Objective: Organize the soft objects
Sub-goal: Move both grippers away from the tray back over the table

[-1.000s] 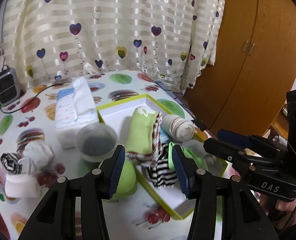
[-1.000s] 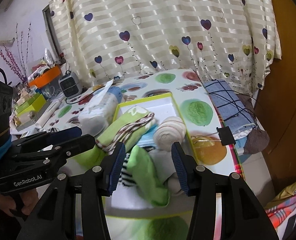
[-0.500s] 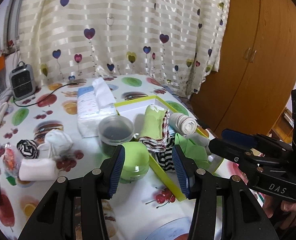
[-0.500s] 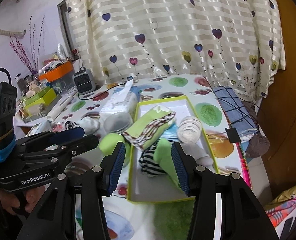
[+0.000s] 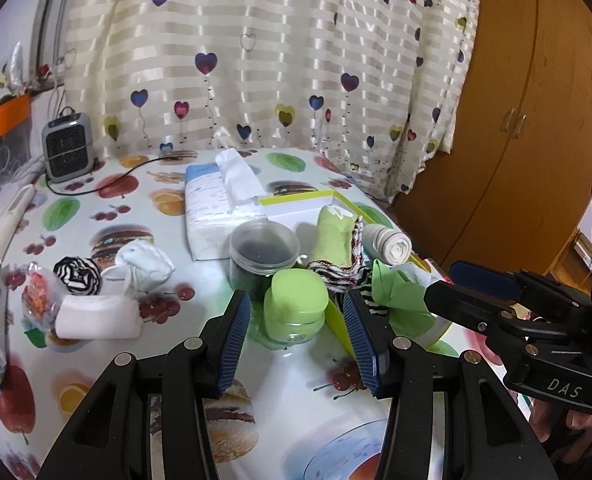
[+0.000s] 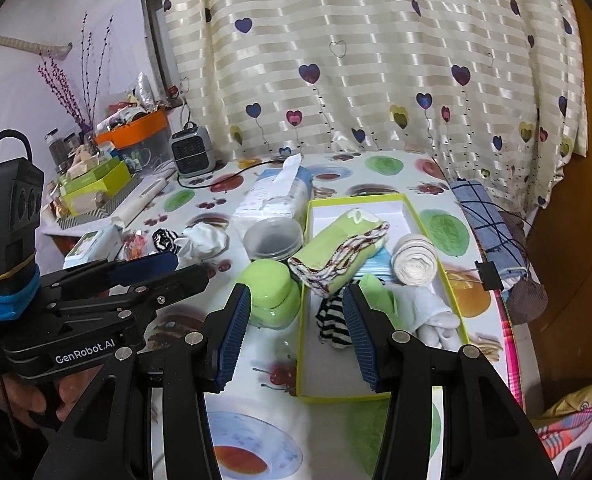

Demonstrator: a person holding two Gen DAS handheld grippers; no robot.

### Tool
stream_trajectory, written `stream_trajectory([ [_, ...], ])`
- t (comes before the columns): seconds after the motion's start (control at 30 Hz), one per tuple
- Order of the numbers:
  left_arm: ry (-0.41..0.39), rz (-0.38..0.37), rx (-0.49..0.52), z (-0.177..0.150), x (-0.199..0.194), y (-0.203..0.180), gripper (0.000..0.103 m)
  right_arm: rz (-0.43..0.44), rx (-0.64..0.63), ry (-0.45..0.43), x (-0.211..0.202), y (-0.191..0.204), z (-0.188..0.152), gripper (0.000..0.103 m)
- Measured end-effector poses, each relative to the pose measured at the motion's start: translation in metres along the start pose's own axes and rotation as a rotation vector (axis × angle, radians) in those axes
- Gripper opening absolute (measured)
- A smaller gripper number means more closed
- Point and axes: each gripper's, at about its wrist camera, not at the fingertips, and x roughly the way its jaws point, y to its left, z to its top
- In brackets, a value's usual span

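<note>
Both tools empty, jaws apart: left tool (image 5: 298, 344), right tool (image 6: 296, 336). Box (image 6: 432, 236) near surface's (image 5: 108, 240) right edge holds rolled socks (image 6: 414, 262), folded cloth (image 6: 336, 248). More socks (image 5: 100, 292) lie loose near left edge.

box (image 5: 338, 196): near half hidden by tool | plate (image 6: 238, 438): cut off by fingers

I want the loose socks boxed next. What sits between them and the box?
The clear tub and green jar stand between the loose socks and the box, right against its near wall.
</note>
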Motion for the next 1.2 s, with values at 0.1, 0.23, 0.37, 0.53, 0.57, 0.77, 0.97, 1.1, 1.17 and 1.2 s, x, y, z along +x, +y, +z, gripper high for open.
stream_trajectory([
  [0.1,0.003,0.002,-0.006,-0.001,0.000,0.003,0.048,0.003,-0.005,0.003,0.001,0.001,0.000,0.049],
  [0.23,0.006,0.005,-0.012,-0.002,0.001,0.006,0.048,0.004,-0.013,0.009,0.003,0.004,0.000,0.049],
  [0.37,0.009,0.008,-0.016,-0.002,0.001,0.009,0.048,0.006,-0.019,0.015,0.005,0.006,0.001,0.049],
  [0.53,0.007,0.016,-0.021,-0.002,0.000,0.012,0.048,0.012,-0.027,0.021,0.008,0.010,0.002,0.049],
  [0.57,0.006,0.018,-0.022,-0.002,-0.001,0.013,0.048,0.013,-0.028,0.023,0.008,0.011,0.003,0.049],
  [0.77,0.007,0.029,-0.031,-0.003,-0.002,0.018,0.048,0.021,-0.041,0.027,0.010,0.015,0.003,0.049],
  [0.97,0.008,0.041,-0.037,-0.004,-0.003,0.023,0.048,0.027,-0.053,0.028,0.011,0.019,0.003,0.049],
  [1.1,0.011,0.055,-0.047,-0.006,-0.004,0.028,0.048,0.032,-0.063,0.026,0.012,0.020,0.003,0.049],
  [1.17,0.012,0.063,-0.056,-0.008,-0.005,0.032,0.048,0.036,-0.069,0.031,0.014,0.022,0.002,0.049],
  [1.2,0.012,0.067,-0.060,-0.009,-0.006,0.034,0.048,0.039,-0.073,0.034,0.015,0.023,0.002,0.049],
])
